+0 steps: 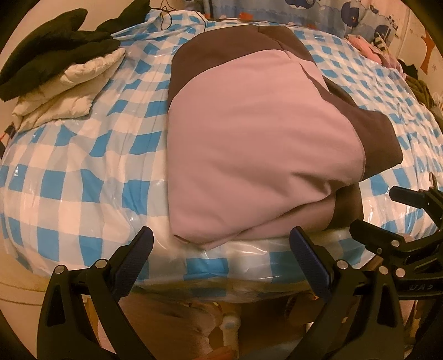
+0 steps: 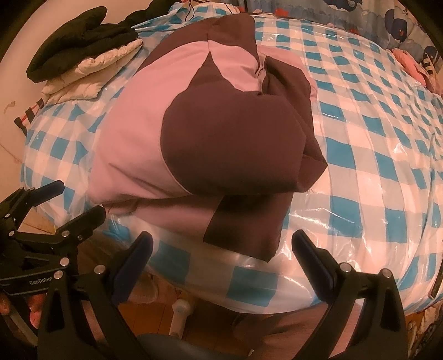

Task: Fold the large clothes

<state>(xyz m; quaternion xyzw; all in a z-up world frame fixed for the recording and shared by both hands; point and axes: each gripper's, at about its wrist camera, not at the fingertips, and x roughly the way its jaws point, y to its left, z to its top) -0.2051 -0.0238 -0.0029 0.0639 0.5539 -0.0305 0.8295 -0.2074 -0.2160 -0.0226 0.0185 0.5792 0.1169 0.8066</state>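
At the far left of both views a black garment [image 1: 52, 47] lies on a folded cream quilted piece [image 1: 69, 91], and the frame edge cuts off part of the black one, so its full shape cannot be made out. Under the table edge the floor is dim and blurred; a pale post [image 2: 180, 307] shows there, and what else lies below cannot be told. Moving right, the left gripper [image 1: 221, 265] hangs just off the near edge of the blue-and-white checked plastic cover [image 1: 83, 171], its two blue-padded fingers spread wide with nothing between them. The pink and brown garment [image 1: 249, 144] lies folded in a thick bundle on the cover, reaching to the near edge, directly ahead of the left gripper and not touching it; its lower layers are hidden beneath the top fold. In the right wrist view the same garment [image 2: 199, 133] sits ahead and slightly left of the right gripper [image 2: 221, 263], whose fingers are likewise parted and empty, short of the brown corner hanging at the edge. Each gripper appears in the other's view, side by side and close together. At the far right, patterned bedding [image 1: 360, 19] and a pink item [image 2: 409, 63] are cropped by the lens rim and hard to identify.
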